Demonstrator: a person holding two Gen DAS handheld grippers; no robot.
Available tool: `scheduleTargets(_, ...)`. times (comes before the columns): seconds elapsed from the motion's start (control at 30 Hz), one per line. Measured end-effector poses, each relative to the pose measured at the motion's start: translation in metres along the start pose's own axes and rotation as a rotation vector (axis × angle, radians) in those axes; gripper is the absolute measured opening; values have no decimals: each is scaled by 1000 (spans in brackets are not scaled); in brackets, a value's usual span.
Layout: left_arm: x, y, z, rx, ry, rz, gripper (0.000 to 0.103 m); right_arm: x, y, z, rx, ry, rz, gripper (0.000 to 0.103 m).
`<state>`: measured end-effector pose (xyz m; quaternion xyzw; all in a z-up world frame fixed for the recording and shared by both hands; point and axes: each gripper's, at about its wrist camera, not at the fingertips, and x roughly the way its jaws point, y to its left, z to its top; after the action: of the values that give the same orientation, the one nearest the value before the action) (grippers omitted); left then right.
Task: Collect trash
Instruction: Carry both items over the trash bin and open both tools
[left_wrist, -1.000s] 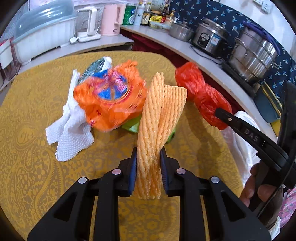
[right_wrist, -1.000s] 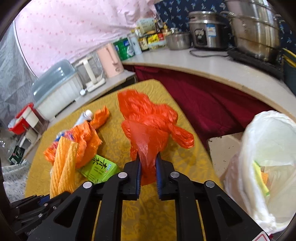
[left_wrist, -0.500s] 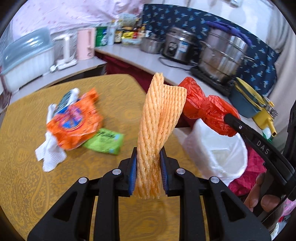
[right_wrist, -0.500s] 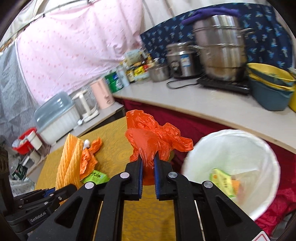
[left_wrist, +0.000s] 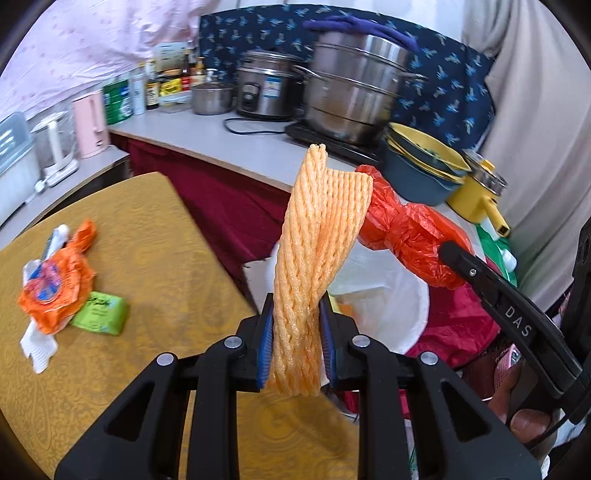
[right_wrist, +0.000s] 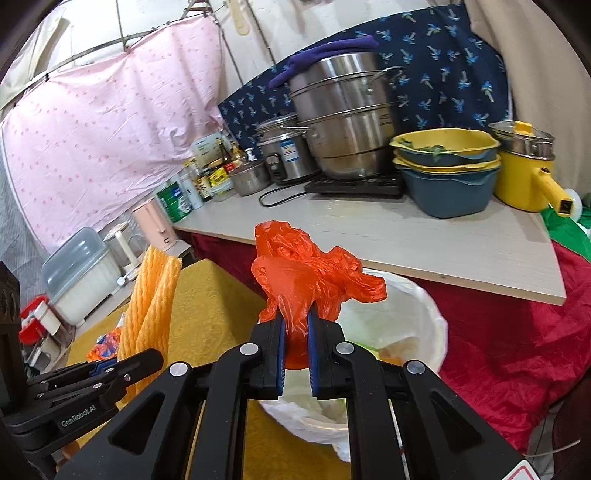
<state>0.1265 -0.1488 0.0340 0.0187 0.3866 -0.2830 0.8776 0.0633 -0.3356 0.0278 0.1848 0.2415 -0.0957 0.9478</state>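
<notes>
The left tongs (left_wrist: 295, 343) clamp a foam net (left_wrist: 314, 251) and the right tongs (right_wrist: 295, 350) clamp a red bag (right_wrist: 306, 280) above the bin (right_wrist: 424, 306), while wrappers (left_wrist: 55, 284) remain on the surface (left_wrist: 155, 229)

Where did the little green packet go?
The green packet lies on the yellow table, at the left of the left wrist view, tucked against the crumpled orange wrapper beside a white paper towel.

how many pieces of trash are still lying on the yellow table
3 visible: an orange wrapper, a green packet against its right side, and a white paper towel under its lower edge. A white tube-like item pokes out behind the wrapper; more may be hidden.
</notes>
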Motion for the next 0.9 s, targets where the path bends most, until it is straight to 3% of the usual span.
scheduleTargets(0.27, 34, -31, 2, 33, 49, -36, 22, -3, -33, -2, 30, -1, -35, 9)
scheduleTargets(0.63, 63, -38, 4, 33, 82, -54, 26, 13, -49, -10, 55, 26, -50, 10)
scheduleTargets(0.7, 64, -37, 4, 33, 78, -56, 34, 17, -48, -11, 57, 29, -50, 13)
scheduleTargets(0.77, 65, -37, 6, 35, 71, -49, 51, 18, -48, -11, 65, 28, -52, 16)
scheduleTargets(0.9, 67, -34, 11, 24, 65, -40, 53, 18, -46, -10, 77, 17, -56, 25)
